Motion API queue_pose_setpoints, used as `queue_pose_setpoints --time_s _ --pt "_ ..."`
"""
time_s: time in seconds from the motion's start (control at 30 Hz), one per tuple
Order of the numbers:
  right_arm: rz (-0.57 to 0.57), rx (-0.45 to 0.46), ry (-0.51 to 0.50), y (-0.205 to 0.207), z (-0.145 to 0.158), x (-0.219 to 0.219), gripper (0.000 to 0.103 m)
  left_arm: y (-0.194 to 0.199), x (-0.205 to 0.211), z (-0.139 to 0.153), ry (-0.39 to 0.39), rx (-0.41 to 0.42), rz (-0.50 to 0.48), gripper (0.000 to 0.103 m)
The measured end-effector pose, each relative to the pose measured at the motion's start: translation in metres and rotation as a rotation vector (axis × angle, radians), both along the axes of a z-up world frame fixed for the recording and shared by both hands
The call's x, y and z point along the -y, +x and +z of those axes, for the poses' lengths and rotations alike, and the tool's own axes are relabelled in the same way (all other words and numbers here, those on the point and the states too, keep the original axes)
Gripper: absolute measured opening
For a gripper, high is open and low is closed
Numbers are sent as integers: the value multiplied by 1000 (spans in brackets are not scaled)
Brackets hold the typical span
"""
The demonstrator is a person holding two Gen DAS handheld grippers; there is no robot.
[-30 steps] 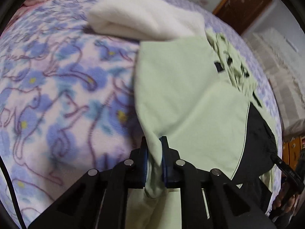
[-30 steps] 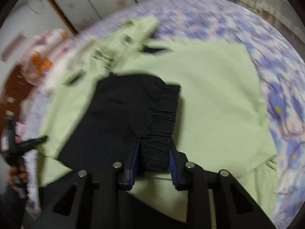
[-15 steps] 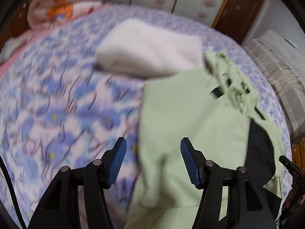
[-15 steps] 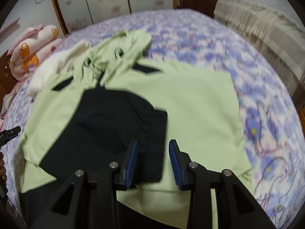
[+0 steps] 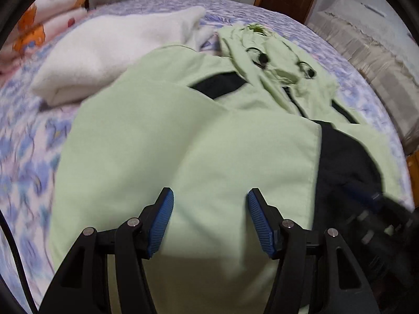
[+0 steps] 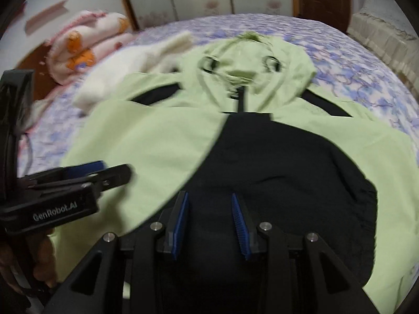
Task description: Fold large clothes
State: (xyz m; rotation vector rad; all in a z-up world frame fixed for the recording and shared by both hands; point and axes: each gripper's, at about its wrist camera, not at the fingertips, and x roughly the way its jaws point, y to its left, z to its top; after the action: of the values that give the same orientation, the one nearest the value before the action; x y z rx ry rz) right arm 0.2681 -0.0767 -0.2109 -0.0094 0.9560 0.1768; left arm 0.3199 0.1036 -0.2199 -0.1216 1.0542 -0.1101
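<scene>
Hovering: left tool (image 5: 209, 219) agape over hoodie (image 5: 199, 141) | right tool (image 6: 209, 217) seemingly parted

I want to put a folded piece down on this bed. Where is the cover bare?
Bare floral bedspread shows right of the light green hooded jacket, toward the beige sofa, and beyond its hood. The left side is crowded: a white fleece garment touches the jacket, with a pink cartoon-print blanket behind.

Hoodie (image 6: 162, 141) pale green, black panels; bedspread (image 5: 23, 141) blue-purple floral; towel (image 5: 110, 49) white.
</scene>
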Motion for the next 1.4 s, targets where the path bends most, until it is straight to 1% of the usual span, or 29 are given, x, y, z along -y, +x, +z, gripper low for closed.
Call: queue_pose_setpoints --time_s 0.03,0.07,0.13,0.17,0.2,0.23,0.27,0.33,0.43,0.47,0.5,0.63,0.8,0.87,0.97,1.1,1.2,1.27,1.4 --pt "-41 6 -13 7 -1 14 32 4 -6 1 -3 10 4 58" --pt "-73 10 -18 12 -2 27 31 8 -13 3 -1 13 13 54" --pt "-181 18 -57 23 -2 66 31 14 -23 7 1 17 16 48" --pt "-204 18 -40 25 -3 84 28 17 -27 8 4 20 15 48" --pt "-206 14 -8 26 -3 96 19 18 -31 8 27 26 16 48" --pt "-213 -4 18 27 -5 110 1 19 -33 8 44 26 14 48" --pt "-214 -10 23 27 -6 116 0 19 -36 7 70 26 20 48" --pt "-213 0 5 23 -4 119 0 21 -42 5 107 25 38 48" --pt "-205 5 -42 16 -3 111 0 22 -51 4 90 20 58 48" --pt "-203 5 -47 16 -2 109 3 21 -55 4 88 19 60 48" --pt "-208 6 -50 13 -1 107 3 20 -55 4 89 18 62 48" --pt "-225 -4 -12 9 8 105 9 14 -61 10 92 13 70 49" --pt "-204 16 -1 1 24 96 9 8 -66 21 80 14 95 50" --pt "-194 18 11 -4 30 93 9 2 -71 27 63 12 104 52" --pt "-186 20 35 -13 40 90 9 -8 -76 38 56 18 114 53" --pt "-172 29 42 -30 53 84 9 -27 -81 57 60 30 116 55" --pt "-158 40 44 -47 66 80 9 -46 -85 73 57 44 119 58" --pt "-150 50 43 -57 75 79 9 -61 -86 83 59 56 118 60" --pt "-137 72 34 -86 91 78 9 -95 -88 102 69 74 105 62"
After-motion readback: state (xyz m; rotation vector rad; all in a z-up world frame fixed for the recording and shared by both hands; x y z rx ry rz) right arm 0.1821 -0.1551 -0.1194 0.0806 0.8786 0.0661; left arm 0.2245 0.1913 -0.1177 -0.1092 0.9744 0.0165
